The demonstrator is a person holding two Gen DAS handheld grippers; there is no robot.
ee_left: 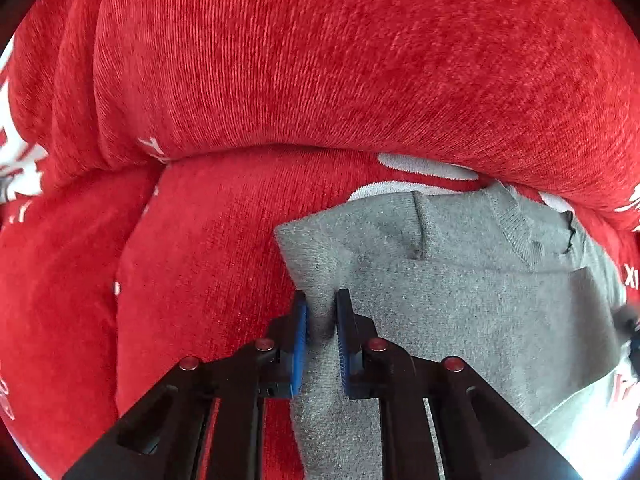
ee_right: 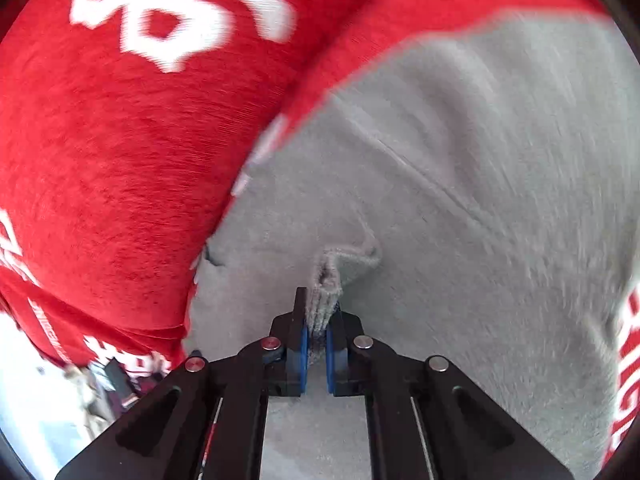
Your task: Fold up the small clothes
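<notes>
Closest to me, my left gripper (ee_left: 322,338) had its blue pads (ee_left: 300,344) narrowed on a raised fold along the left edge of the grey garment (ee_left: 460,300), cloth pinched between them. My right gripper (ee_right: 316,344) was clamped tight on a bunched, ribbed bit of the same garment's hem or cuff (ee_right: 326,292); which one I could not tell. I judged I held two edges so the piece could be lifted and laid over itself. The garment was soft, fuzzy knit with a ribbed neckband (ee_left: 516,232), lying partly folded on a red velour cover (ee_left: 220,260). Beyond it rose a plump red cushion (ee_left: 320,60), finely ribbed, with white printed shapes (ee_right: 176,12).
</notes>
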